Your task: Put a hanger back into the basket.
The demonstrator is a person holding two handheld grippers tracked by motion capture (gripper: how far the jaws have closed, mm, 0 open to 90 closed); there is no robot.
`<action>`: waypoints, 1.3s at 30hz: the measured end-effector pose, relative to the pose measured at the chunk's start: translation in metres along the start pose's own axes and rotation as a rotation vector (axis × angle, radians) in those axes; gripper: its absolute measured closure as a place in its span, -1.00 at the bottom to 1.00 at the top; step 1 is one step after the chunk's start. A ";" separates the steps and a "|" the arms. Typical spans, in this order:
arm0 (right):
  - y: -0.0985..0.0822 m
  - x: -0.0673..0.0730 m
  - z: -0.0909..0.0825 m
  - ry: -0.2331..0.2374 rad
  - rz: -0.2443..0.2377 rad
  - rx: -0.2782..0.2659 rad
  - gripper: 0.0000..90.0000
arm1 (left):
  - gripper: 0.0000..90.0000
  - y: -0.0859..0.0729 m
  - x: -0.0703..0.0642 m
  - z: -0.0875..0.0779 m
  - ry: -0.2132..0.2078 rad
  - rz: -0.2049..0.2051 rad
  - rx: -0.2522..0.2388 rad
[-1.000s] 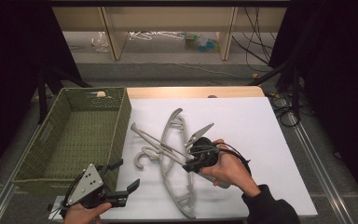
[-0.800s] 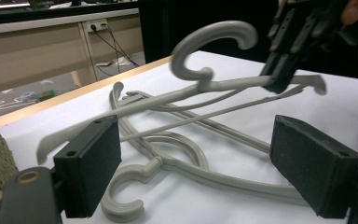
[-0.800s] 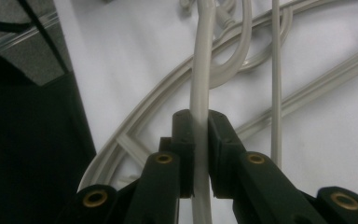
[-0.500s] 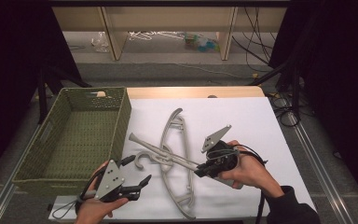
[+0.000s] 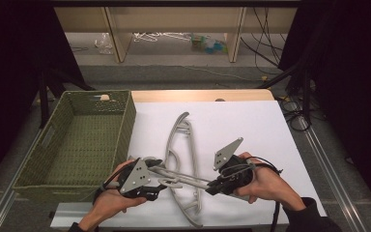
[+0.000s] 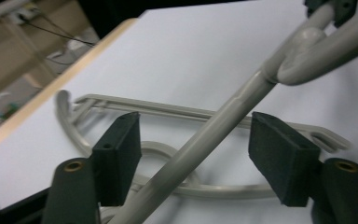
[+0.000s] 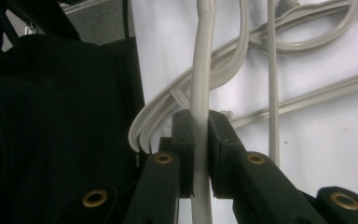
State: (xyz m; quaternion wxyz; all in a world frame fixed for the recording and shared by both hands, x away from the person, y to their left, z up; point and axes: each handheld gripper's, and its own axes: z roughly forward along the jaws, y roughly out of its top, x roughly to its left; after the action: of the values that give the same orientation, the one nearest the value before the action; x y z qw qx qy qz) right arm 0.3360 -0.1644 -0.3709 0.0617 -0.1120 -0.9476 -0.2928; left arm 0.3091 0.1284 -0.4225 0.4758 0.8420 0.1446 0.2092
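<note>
Two grey plastic hangers are on the white table top. One hanger [image 5: 181,140] lies flat in the middle. The other hanger [image 5: 186,178] crosses over it, and my right gripper [image 5: 213,187] is shut on one arm of it; the pads squeeze the grey bar [image 7: 201,60] in the right gripper view [image 7: 199,122]. My left gripper [image 5: 158,186] is at the crossing hanger's other end. Its jaws have just been closing, and the bar [image 6: 200,140] runs between the pads [image 6: 119,161] with a gap on each side. The flat hanger [image 6: 135,106] lies beyond them.
A green woven basket [image 5: 96,94] stands at the table's left, close to my left hand. The white sheet [image 5: 251,125] spreads to the right of the hangers. Shelving, cables and clutter are on the floor beyond the table's far edge.
My left hand has come in from the lower left to the hanger, and its jaws have narrowed around the bar. My right hand has carried its end of the hanger a little to the right.
</note>
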 end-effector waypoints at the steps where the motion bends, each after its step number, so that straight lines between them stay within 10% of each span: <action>1: 0.000 0.000 0.001 -0.004 -0.008 0.002 0.85 | -0.07 0.000 0.000 0.004 -0.028 0.017 0.021; 11: -0.002 -0.002 0.000 0.003 -0.051 -0.001 0.83 | 0.47 0.006 -0.001 0.005 -0.100 0.205 0.081; 19: -0.005 -0.012 -0.020 -0.032 -0.065 -0.079 0.71 | 0.67 0.021 -0.005 0.000 -0.115 0.252 0.071; 24: -0.006 -0.017 -0.029 -0.098 -0.026 -0.099 0.55 | 0.73 0.030 -0.006 0.003 -0.129 0.224 0.090; 30: -0.006 -0.019 -0.044 -0.232 0.075 -0.206 0.06 | 0.76 0.040 -0.002 0.001 -0.113 0.012 0.103; 39: -0.004 -0.019 -0.052 -0.360 0.155 -0.361 -0.21 | 0.76 0.041 0.019 -0.014 -0.056 -0.135 0.120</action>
State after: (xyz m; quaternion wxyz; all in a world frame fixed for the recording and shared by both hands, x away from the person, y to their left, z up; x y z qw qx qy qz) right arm 0.3560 -0.2000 -0.3337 -0.1065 -0.2438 -0.8644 -0.4267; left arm 0.3202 0.1265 -0.3762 0.4412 0.8629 0.2002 0.1441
